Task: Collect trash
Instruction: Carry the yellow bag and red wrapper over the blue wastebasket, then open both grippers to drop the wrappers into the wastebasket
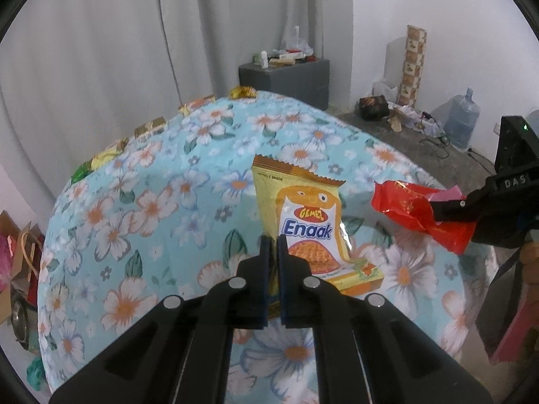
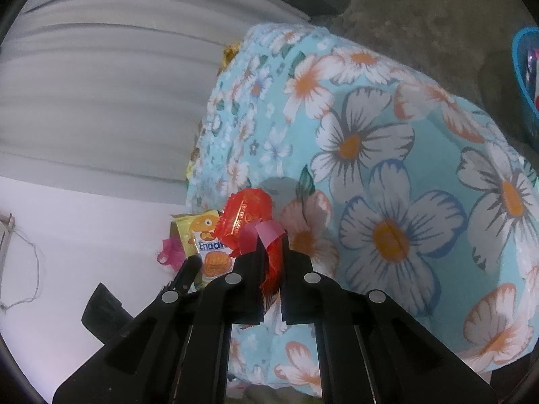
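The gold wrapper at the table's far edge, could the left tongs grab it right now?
Probably not: the left tongs are shut on the yellow snack packet, so they cannot take the gold wrapper until that is dropped.

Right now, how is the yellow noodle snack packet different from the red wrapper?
The yellow Enaak packet is flat and smooth, printed with a cartoon face; the red wrapper is crumpled, glossy foil. The yellow packet stands upright in the left gripper; the red wrapper juts sideways from the right gripper, with a pink scrap beside it. Both are pinched between shut jaws above the floral tablecloth.
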`<state>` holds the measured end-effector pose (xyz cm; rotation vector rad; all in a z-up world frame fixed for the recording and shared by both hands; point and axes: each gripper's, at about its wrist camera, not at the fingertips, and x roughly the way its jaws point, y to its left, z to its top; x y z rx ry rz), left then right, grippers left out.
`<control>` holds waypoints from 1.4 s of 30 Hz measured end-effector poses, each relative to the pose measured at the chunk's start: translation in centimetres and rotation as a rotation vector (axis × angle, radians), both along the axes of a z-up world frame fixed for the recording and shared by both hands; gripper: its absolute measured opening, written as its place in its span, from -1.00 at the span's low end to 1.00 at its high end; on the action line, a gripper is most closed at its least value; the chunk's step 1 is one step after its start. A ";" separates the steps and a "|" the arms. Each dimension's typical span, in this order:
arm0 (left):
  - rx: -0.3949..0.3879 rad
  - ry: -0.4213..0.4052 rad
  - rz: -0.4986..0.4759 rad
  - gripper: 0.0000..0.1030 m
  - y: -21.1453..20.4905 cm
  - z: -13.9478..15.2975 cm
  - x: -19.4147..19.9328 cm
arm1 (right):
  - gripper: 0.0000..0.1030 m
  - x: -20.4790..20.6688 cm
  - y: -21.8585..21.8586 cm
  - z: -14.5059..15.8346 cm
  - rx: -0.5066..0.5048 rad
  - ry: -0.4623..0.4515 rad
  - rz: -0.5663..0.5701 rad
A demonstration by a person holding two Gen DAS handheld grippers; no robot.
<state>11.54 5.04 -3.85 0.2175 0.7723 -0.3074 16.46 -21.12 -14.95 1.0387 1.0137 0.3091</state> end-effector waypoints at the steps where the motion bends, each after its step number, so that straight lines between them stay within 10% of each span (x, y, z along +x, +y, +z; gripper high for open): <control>1: -0.009 0.001 -0.010 -0.93 -0.2 0.3 0.2 | -0.91 -0.3 -0.3 0.3 0.002 -0.011 -0.008; 17: -0.077 0.075 -0.386 -0.93 -18.8 4.5 5.5 | -0.90 -10.2 -16.5 0.8 0.071 -0.103 -0.487; 32: 0.182 0.239 -0.632 -0.90 -45.1 -7.2 8.8 | -0.77 -14.6 -28.3 -11.9 0.221 0.163 -0.903; 35: 0.169 0.255 -0.646 -0.85 -48.4 -9.3 9.7 | -0.38 -13.8 -30.6 -13.0 0.184 0.190 -0.963; 37: 0.178 0.287 -0.658 -0.30 -50.2 -11.0 10.3 | 0.11 -13.4 -31.8 -14.5 0.177 0.198 -0.996; 39: 0.236 0.302 -0.643 0.04 -51.5 -12.9 10.5 | 0.11 -13.2 -32.5 -16.7 0.158 0.244 -1.014; 42: 0.250 0.327 -0.622 0.05 -51.8 -14.3 10.6 | 0.12 -14.1 -32.2 -19.5 0.176 0.330 -1.029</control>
